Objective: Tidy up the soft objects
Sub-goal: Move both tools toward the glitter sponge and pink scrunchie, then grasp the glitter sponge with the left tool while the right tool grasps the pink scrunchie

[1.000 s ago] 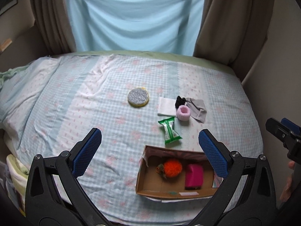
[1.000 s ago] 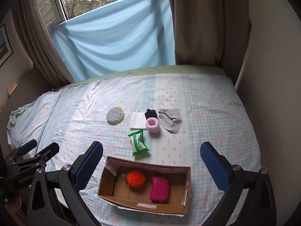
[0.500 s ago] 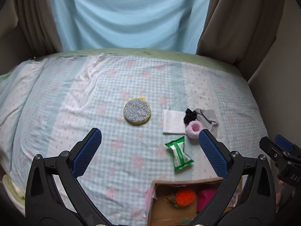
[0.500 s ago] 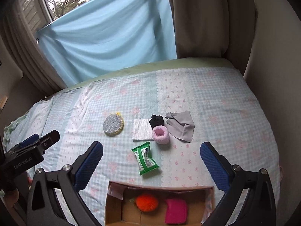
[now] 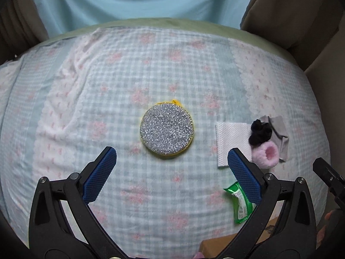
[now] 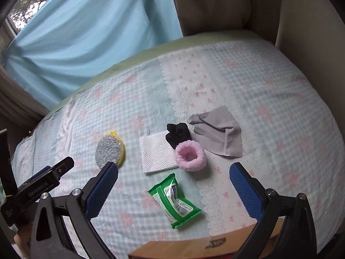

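A round silver scrub pad with a yellow rim (image 5: 167,130) (image 6: 110,150) lies on the bed, just ahead of my open, empty left gripper (image 5: 170,158). To its right lie a white cloth (image 5: 231,140) (image 6: 157,153), a black fabric piece (image 5: 259,132) (image 6: 177,135), a pink fluffy ring (image 5: 267,154) (image 6: 189,155), a grey cloth (image 5: 280,133) (image 6: 220,133) and a green wipes pack (image 5: 240,204) (image 6: 175,202). My right gripper (image 6: 173,170) is open and empty, above the wipes pack and the pink ring.
The cardboard box rim (image 6: 179,248) (image 5: 215,245) shows at the bottom edge of both views. The checked bedspread (image 5: 107,90) ends at a blue curtain (image 6: 86,32) behind and a beige wall (image 6: 312,32) on the right.
Both grippers have moved forward over the bed toward the objects; the box has slid to the bottom edge of both views. The scrub pad now sits centred before the left gripper.
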Action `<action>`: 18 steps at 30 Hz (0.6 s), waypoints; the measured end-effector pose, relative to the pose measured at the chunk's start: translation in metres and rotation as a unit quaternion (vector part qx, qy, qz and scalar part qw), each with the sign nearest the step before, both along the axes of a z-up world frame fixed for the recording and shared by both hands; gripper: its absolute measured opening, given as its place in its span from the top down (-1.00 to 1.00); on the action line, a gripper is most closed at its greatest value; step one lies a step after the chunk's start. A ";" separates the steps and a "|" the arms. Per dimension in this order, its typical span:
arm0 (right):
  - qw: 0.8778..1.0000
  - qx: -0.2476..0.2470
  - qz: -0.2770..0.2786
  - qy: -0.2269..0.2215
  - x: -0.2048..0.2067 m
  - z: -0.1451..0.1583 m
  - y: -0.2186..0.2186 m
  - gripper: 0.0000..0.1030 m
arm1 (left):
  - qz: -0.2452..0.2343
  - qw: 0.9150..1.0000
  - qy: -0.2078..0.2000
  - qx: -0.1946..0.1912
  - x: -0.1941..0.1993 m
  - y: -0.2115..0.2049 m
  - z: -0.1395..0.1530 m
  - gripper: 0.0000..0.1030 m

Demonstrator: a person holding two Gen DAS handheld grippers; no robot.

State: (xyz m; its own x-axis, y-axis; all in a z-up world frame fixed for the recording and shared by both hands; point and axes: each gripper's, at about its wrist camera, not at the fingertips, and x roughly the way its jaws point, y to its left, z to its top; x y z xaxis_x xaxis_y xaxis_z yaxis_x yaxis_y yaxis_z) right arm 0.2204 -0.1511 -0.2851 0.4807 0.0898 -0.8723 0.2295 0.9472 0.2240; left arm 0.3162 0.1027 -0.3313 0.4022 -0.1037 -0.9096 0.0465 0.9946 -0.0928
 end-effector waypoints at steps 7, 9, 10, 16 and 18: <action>0.998 -0.001 -0.048 0.044 0.034 -0.067 0.000 -1.00 | -0.038 0.999 0.034 0.013 0.045 -0.002 -0.075 -0.99; 0.996 0.000 -0.063 0.056 0.041 -0.086 -0.002 -1.00 | -0.044 0.998 0.040 0.017 0.053 -0.003 -0.089 -0.99; 0.996 0.002 -0.069 0.062 0.044 -0.095 -0.002 -1.00 | -0.046 0.998 0.043 0.019 0.057 -0.003 -0.097 -0.99; 0.992 -0.012 -0.086 0.091 0.061 -0.140 -0.002 -1.00 | -0.061 0.996 0.060 0.029 0.077 -0.006 -0.132 -0.99; 0.992 -0.017 -0.088 0.094 0.064 -0.149 -0.002 -0.92 | -0.070 0.995 0.060 0.027 0.078 -0.009 -0.139 -0.95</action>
